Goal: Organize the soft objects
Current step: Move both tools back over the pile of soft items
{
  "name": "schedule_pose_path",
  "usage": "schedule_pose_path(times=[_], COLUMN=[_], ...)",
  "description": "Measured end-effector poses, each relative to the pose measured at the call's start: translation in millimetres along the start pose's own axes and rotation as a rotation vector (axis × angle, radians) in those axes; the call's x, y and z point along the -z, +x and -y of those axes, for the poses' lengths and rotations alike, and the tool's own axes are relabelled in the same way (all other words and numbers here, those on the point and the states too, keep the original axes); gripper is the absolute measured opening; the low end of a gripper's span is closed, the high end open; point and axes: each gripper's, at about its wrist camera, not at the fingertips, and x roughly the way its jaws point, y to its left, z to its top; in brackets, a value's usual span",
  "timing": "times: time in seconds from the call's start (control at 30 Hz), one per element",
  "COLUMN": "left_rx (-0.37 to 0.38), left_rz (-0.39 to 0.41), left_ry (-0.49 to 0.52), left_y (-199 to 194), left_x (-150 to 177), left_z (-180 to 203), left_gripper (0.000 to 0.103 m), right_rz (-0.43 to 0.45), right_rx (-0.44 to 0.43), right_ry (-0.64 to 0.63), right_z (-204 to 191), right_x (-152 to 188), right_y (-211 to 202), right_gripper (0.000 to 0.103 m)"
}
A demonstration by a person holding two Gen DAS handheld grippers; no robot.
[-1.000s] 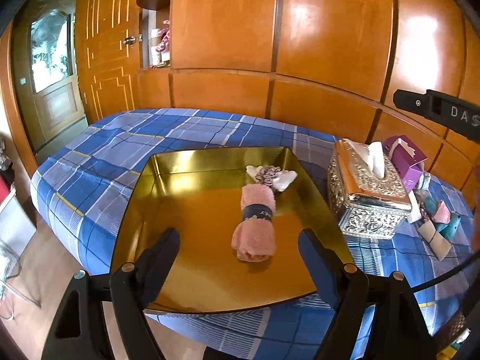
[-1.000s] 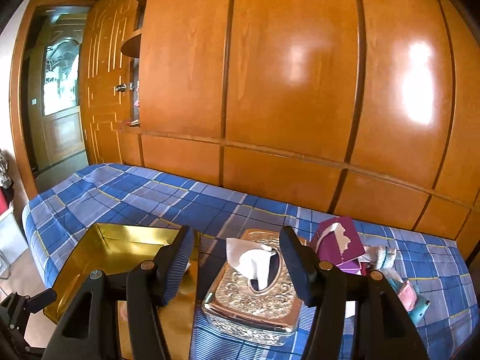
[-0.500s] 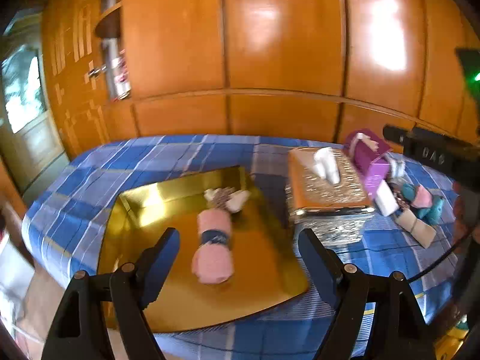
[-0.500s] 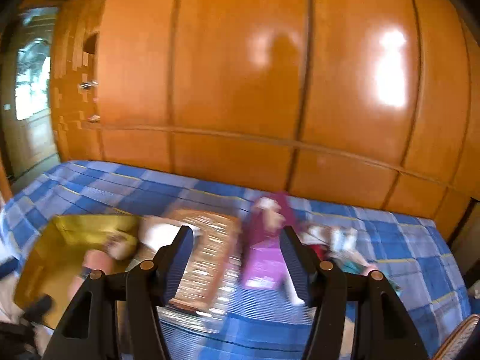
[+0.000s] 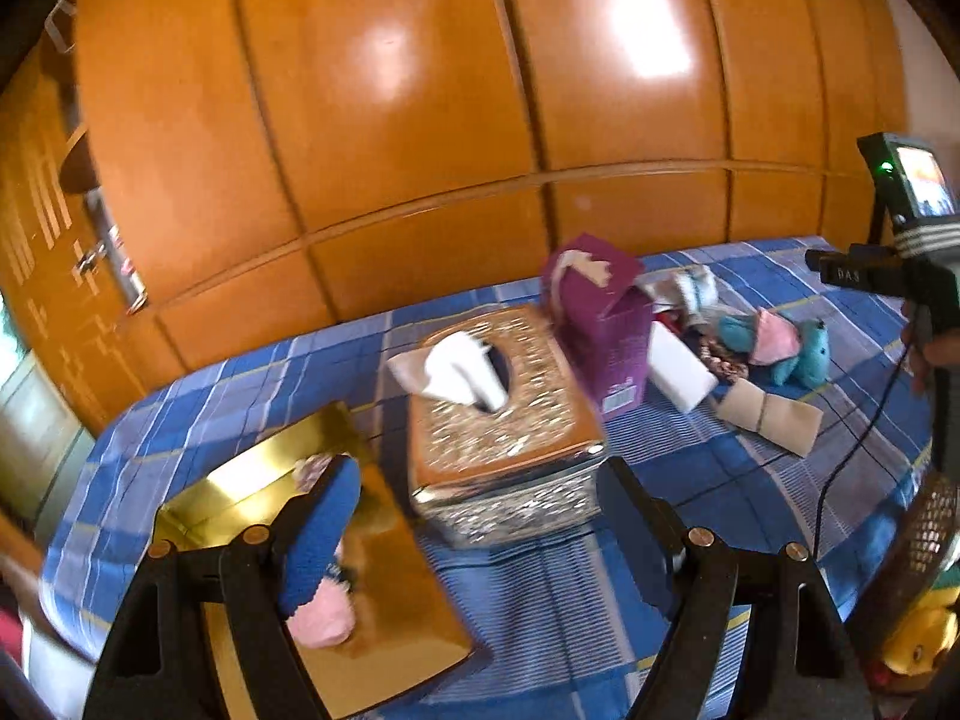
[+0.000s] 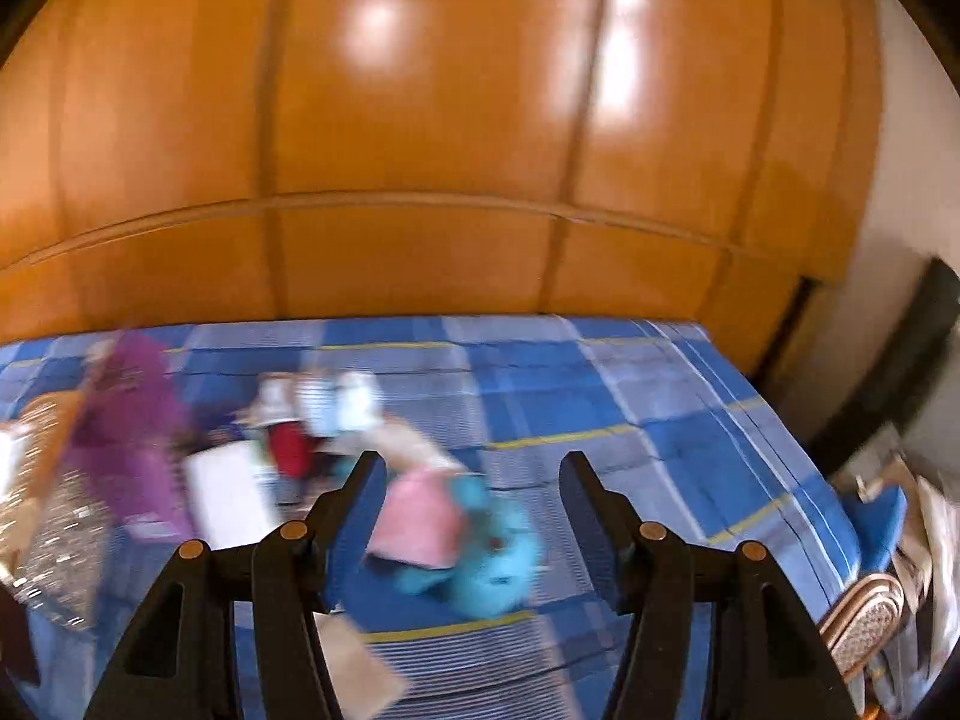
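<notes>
My left gripper (image 5: 480, 510) is open and empty above the front of the ornate tissue box (image 5: 501, 420). A gold tray (image 5: 336, 564) at the lower left holds a rolled pink towel (image 5: 321, 618), partly hidden by my left finger. My right gripper (image 6: 471, 498) is open and empty, hovering over a teal and pink soft toy (image 6: 456, 540) on the blue plaid cloth. That toy (image 5: 774, 342) also shows at the right in the left wrist view, beside a beige folded cloth (image 5: 768, 414). The right wrist view is blurred.
A purple carton (image 5: 600, 324) and a white block (image 5: 684, 372) stand behind the tissue box, among several small soft items. The other gripper's handle and camera (image 5: 900, 240) show at the right. A wicker chair (image 6: 864, 618) stands off the bed's right edge. Wooden wardrobe doors are behind.
Both grippers have swung to the right. The left view went from the gold tray to the tissue box. The right view went from the tissue box to the teal and pink toy.
</notes>
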Motion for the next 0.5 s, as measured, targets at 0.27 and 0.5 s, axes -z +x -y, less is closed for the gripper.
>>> schedule_pose_path(times=[0.27,0.5], left_rx=[0.038,0.072], left_rz=[0.009,0.007], left_ry=[0.107,0.169], left_y=[9.2,17.0], left_x=[-15.6,-25.4], left_z=[39.8,67.3], left_gripper=[0.082,0.082], right_rz=[-0.029,-0.062], right_rx=[0.054,0.0], right_ry=[0.239,0.327], right_z=[66.9,78.3], right_x=[5.4,11.0], right_y=[36.2,45.2], right_gripper=[0.061,0.061])
